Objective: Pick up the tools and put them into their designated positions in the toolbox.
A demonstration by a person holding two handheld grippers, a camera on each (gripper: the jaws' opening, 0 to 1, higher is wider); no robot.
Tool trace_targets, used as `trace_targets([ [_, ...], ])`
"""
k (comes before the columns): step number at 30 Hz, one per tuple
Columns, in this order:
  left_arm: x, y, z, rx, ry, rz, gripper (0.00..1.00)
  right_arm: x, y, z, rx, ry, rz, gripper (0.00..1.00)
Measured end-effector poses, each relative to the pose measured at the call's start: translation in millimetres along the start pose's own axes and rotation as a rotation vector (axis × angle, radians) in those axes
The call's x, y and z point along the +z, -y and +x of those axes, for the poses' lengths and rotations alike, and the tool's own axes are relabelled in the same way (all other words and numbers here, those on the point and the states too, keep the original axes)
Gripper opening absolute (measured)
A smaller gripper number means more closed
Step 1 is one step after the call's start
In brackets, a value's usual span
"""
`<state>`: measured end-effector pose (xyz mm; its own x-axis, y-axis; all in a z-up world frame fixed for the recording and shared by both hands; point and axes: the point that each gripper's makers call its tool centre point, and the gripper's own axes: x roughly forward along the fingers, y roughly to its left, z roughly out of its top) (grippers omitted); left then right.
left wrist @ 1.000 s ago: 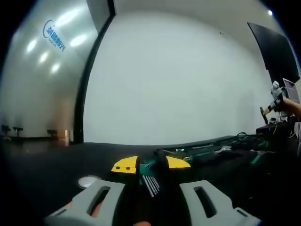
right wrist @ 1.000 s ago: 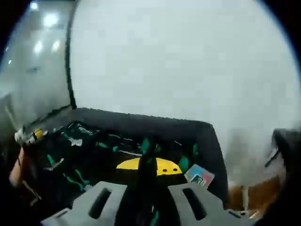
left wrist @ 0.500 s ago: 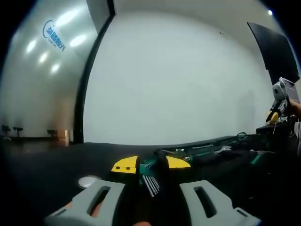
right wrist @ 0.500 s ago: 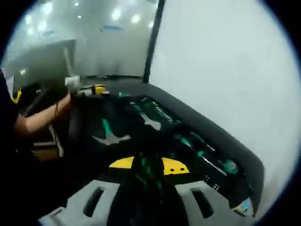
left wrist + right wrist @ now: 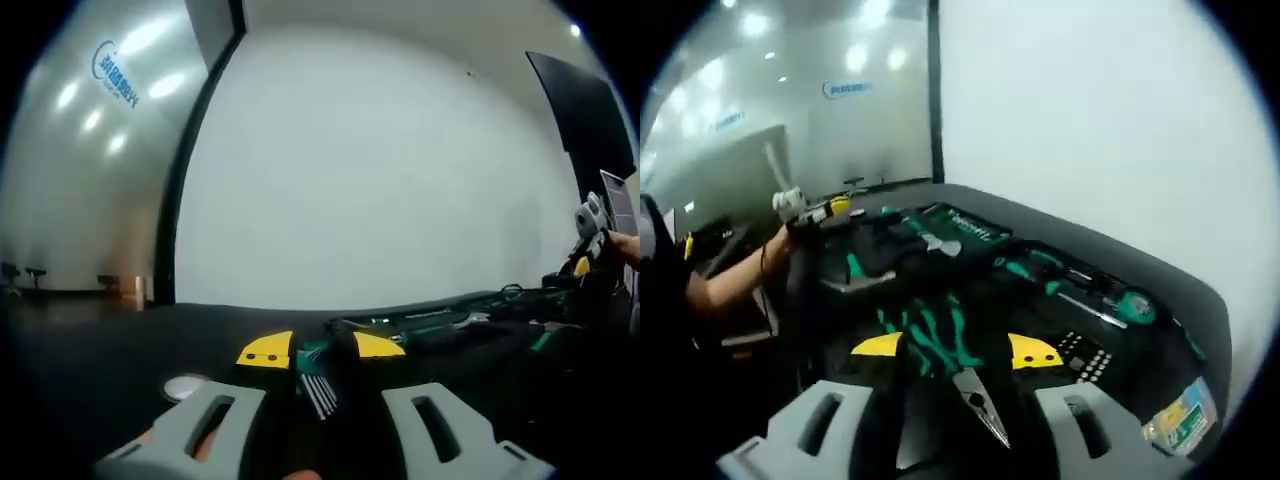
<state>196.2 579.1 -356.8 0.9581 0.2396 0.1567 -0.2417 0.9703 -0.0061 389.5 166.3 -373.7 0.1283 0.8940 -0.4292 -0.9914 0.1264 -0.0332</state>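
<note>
1. The left gripper (image 5: 312,395) pinches a set of hex keys (image 5: 318,388) between its yellow pads (image 5: 266,351); the steel key ends fan down toward the camera, the green holder sits at the pad line.
2. The right gripper (image 5: 956,352) grips pliers (image 5: 950,355) between its yellow pads (image 5: 1034,351). The green-and-black handles point away toward the toolbox, and the steel nose points back toward the camera, between the grey jaw arms.
3. Just beyond the right gripper lies the open toolbox (image 5: 1080,300), a dark tray on a dark table (image 5: 1180,290). Green-handled screwdrivers (image 5: 1080,290) lie in its slots, a block of small bits (image 5: 1085,355) sits near the right pad, and a green-lettered strip (image 5: 965,225) lies at the far side.
4. A coloured label (image 5: 1175,420) is stuck at the toolbox's near right corner.
5. In the left gripper view the toolbox (image 5: 450,325) is seen low and edge-on beyond the pads, with green handles and steel showing along it.
6. A small round white thing (image 5: 185,385) lies on the table (image 5: 90,340) just left of the left gripper's jaws; I cannot tell what it is.
7. In the right gripper view the person's forearm (image 5: 735,280) reaches in from the left, holding the other gripper over the far left part of the toolbox.
8. A white wall (image 5: 370,170) stands behind the table, a glass partition (image 5: 90,150) with a blue logo to its left, and a dark screen (image 5: 580,110) at far right.
</note>
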Motion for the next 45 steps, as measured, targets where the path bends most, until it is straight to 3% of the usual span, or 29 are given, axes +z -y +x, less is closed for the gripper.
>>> trace_targets([
  [2, -0.3, 0.8, -0.3, 0.001, -0.003, 0.002, 0.21, -9.9, -6.4, 10.8, 0.027, -0.026, -0.056, 0.36],
  [5, -0.9, 0.0, -0.2, 0.003, -0.006, 0.005, 0.21, -23.9, -0.4, 21.6, -0.003, -0.085, -0.143, 0.35],
  [6, -1.4, -0.8, -0.1, 0.004, -0.007, 0.006, 0.21, -16.5, -3.0, 16.6, 0.039, -0.036, -0.132, 0.32],
  [8, -1.8, -0.8, -0.5, 0.005, -0.010, 0.008, 0.21, -16.9, 7.5, 12.9, 0.004, -0.042, -0.103, 0.27],
  [9, -2.3, -0.7, -0.7, 0.005, -0.012, 0.011, 0.21, -14.9, 6.2, 10.6, 0.018, -0.042, -0.129, 0.26],
  [13, -2.6, 0.7, -0.7, 0.006, -0.015, 0.018, 0.21, -8.6, 0.3, 2.2, -0.037, -0.002, -0.295, 0.25],
  [16, -3.4, 0.8, -0.6, 0.008, -0.019, 0.024, 0.21, -5.5, -17.8, 0.7, -0.070, 0.000, -0.381, 0.25],
  [20, -4.5, 2.7, -0.3, 0.009, -0.027, 0.036, 0.21, -0.4, -44.0, -3.9, -0.052, 0.002, -0.509, 0.25],
  [22, -5.3, 2.2, 0.7, 0.011, -0.030, 0.040, 0.21, 0.5, -61.3, -4.1, -0.043, -0.004, -0.632, 0.22],
  [24, -6.5, 1.5, 1.5, 0.013, -0.034, 0.046, 0.21, 1.3, -80.8, -0.4, 0.009, 0.023, -0.639, 0.20],
  [27, -8.5, 1.4, 0.9, 0.017, -0.045, 0.058, 0.21, 3.3, -92.2, 7.4, 0.021, 0.018, -0.647, 0.20],
  [28, -9.1, 1.6, 0.9, 0.017, -0.048, 0.062, 0.21, 3.5, -91.7, 8.7, 0.025, 0.012, -0.619, 0.20],
  [31, -10.8, 2.4, 1.8, 0.019, -0.058, 0.073, 0.21, 11.7, -73.9, 3.7, -0.009, 0.008, -0.311, 0.21],
  [34, -11.6, 3.9, 1.7, 0.018, -0.063, 0.080, 0.21, 17.6, -60.8, -0.3, 0.049, 0.088, -0.039, 0.33],
  [36, -11.1, 2.8, 2.0, 0.017, -0.059, 0.078, 0.21, 24.7, -36.4, 5.8, 0.028, 0.165, 0.219, 0.32],
  [37, -10.9, 1.9, 2.1, 0.017, -0.058, 0.076, 0.21, 19.4, -28.2, 8.7, 0.014, 0.141, 0.306, 0.31],
  [39, -10.0, 1.7, 1.0, 0.017, -0.054, 0.073, 0.21, 17.2, -16.9, 16.8, 0.009, 0.145, 0.386, 0.30],
  [41, -10.2, 2.2, 1.1, 0.017, -0.055, 0.072, 0.21, 7.7, -5.3, 25.0, -0.040, 0.090, 0.488, 0.26],
  [44, -10.3, 2.5, 1.3, 0.016, -0.056, 0.071, 0.21, 6.5, -18.7, 40.9, 0.015, 0.038, 0.463, 0.21],
  [45, -10.1, 2.5, 1.2, 0.015, -0.055, 0.070, 0.21, -2.4, -23.1, 45.5, 0.026, -0.029, 0.465, 0.21],
])
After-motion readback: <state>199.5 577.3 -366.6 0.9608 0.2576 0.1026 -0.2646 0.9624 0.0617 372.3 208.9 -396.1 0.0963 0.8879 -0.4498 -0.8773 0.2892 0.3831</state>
